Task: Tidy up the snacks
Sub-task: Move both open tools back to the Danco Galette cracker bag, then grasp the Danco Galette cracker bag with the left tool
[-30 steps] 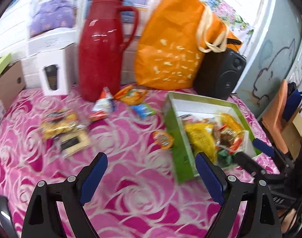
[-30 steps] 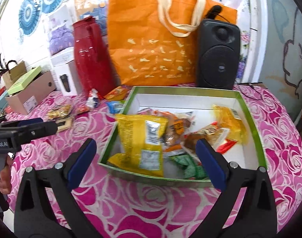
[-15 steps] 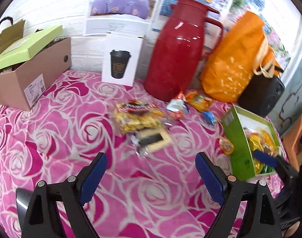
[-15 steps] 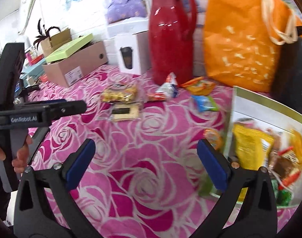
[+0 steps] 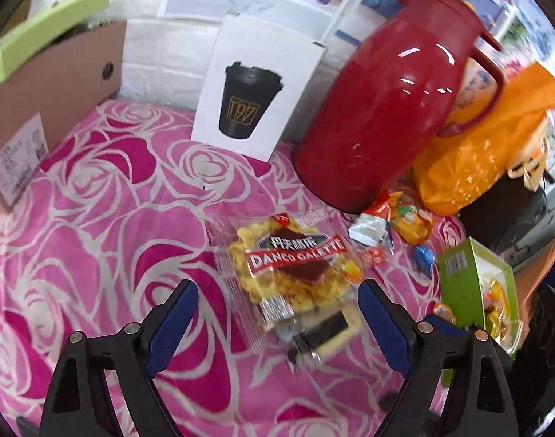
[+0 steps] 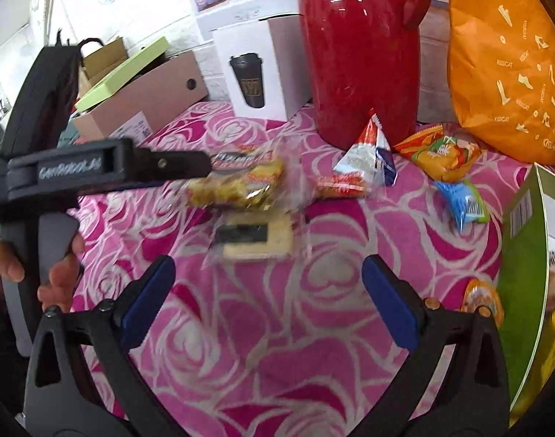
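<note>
My left gripper (image 5: pixel 275 313) is open just above the pink rose cloth, its blue pads on either side of a clear galette packet (image 5: pixel 290 266) and a pale biscuit pack (image 5: pixel 322 331) beneath it. My right gripper (image 6: pixel 268 296) is open too, hovering in front of the same biscuit pack (image 6: pixel 255 236) and galette packet (image 6: pixel 237 180). Several small snacks lie beyond: a white-red sachet (image 6: pixel 366 147), an orange bag (image 6: pixel 441 153), a blue packet (image 6: pixel 463 204). The green snack box (image 5: pixel 466 287) stands at the right, with a round orange sweet (image 6: pixel 481 300) beside it.
A red thermos jug (image 5: pixel 386 102), a white cup carton (image 5: pixel 255 91), an orange tote bag (image 5: pixel 484 138) and a black speaker (image 5: pixel 514 218) line the back. A cardboard box (image 5: pixel 48 102) with a green lid sits at the left. A hand (image 6: pixel 55 284) holds the left gripper's handle.
Both grippers have swung left, away from the green box, and closed in on the galette packet and biscuit pack. Both stay open.
</note>
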The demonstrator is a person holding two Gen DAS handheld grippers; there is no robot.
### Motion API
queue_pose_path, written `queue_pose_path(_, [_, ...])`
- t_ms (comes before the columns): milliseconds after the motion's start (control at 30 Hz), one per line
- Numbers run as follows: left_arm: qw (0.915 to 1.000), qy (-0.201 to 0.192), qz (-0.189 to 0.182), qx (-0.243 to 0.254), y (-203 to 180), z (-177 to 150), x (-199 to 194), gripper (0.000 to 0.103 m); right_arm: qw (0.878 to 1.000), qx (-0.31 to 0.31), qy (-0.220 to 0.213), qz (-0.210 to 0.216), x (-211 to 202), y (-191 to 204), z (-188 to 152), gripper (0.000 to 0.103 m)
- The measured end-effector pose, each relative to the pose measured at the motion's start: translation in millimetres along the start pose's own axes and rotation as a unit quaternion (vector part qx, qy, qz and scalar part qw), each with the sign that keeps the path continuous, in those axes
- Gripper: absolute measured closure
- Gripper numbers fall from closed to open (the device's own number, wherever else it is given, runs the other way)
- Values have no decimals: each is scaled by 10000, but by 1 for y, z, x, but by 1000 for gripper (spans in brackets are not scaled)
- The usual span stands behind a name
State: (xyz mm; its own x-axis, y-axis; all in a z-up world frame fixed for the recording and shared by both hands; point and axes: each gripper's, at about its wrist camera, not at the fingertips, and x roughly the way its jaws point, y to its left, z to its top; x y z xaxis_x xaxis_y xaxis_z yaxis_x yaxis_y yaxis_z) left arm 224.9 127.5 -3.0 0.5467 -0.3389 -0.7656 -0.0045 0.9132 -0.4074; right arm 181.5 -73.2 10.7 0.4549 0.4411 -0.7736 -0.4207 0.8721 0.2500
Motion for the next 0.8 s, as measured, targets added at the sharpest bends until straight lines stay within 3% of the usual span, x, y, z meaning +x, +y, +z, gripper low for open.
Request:
queue_pose_path(200, [9994,46,-247,-227,14,6,6,16,9990,362,-26,270,29,-14,30,11])
queue_pose_path(333, [9983,297,-383,-323,18,9,24,47,9974,549,142,443,48,-15,32,40])
queue_pose_path(367, [9984,350,-336,-290,17,8,29,50,9970,587,162,486,51,-15,32,50])
queue_pose_path(500, [9988,240,-328,-255,11,1,21,58,9973,529,175,484,46,-12,29,70])
queue_pose_path(533, [9990,215,-326,-233,9,0,18,60,9970,528,204,536,43,-12,29,86])
queue_pose_path(567, [9990,176,-367,-210,6,0,12,61,9968,521,204,568,39,-12,29,93])
queue_pose_path(800, [9988,-202,-420,169,-34,-9,-30,67,9995,116,-125,264,-4,3,22,93])
